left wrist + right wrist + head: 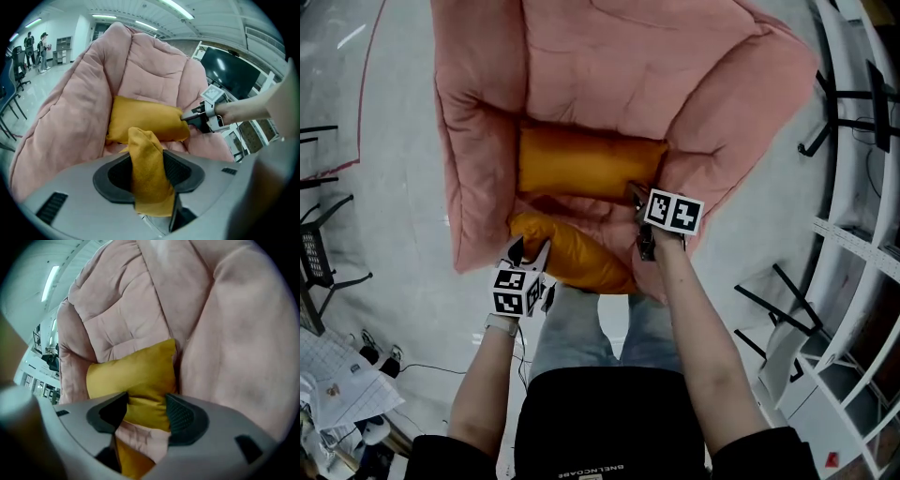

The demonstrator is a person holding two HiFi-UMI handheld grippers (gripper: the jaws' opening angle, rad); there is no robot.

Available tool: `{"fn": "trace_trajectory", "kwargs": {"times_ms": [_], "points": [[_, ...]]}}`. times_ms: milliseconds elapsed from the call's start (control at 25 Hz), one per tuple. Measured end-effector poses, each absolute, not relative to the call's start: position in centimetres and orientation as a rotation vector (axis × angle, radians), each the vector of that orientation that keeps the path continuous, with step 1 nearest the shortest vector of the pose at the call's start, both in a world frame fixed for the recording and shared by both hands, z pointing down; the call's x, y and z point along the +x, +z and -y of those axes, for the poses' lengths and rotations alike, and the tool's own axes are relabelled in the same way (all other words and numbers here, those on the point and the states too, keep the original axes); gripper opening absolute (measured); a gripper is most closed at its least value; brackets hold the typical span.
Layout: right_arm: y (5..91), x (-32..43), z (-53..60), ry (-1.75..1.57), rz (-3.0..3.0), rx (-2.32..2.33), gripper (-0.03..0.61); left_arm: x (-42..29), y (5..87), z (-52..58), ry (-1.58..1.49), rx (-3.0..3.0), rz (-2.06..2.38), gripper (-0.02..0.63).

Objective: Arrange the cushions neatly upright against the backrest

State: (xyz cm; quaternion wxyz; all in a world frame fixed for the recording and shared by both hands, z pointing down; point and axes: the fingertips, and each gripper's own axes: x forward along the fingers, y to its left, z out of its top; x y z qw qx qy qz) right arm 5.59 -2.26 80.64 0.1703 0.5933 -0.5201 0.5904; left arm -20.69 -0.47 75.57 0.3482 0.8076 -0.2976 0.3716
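Front cushion (pixel 577 255) gripped by left fingers (pixel 117 176), rear cushion (pixel 591 164) gripped by right fingers (pixel 180 417), pink armchair (pixel 628 56) surrounding

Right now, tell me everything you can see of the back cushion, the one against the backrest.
The back cushion is a mustard-orange oblong pillow, plump and soft, in what looks like velvety cloth. It stands on a long edge, set crosswise and low, leaning on the pink padded backrest. The right gripper has its jaws closed on the cushion's lower right corner, which bunches the cloth there. No seams, zip or print show.
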Motion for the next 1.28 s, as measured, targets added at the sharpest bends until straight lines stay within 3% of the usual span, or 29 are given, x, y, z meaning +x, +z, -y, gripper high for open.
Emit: {"fn": "trace_trajectory", "kwargs": {"times_ms": [360,680,960,1280], "points": [[75.3,-0.6,-4.9,1.38,1.787,1.25,0.259,-20.8,76.1,0.9,1.107,2.102,0.708,0.193],[77.7,-9.1,-16.1,1.378,1.827,0.887,0.291,-20.6,76.7,1.9,1.194,2.115,0.631,0.195],[81.7,-9.3,-18.8,1.305,1.694,0.737,0.334,-20.5,77.6,2.5,1.222,2.105,0.616,0.195],[83.9,-10.1,-18.7,1.382,1.64,0.639,0.333,-20.7,78.4,2.4,1.245,2.102,0.611,0.195]]}}
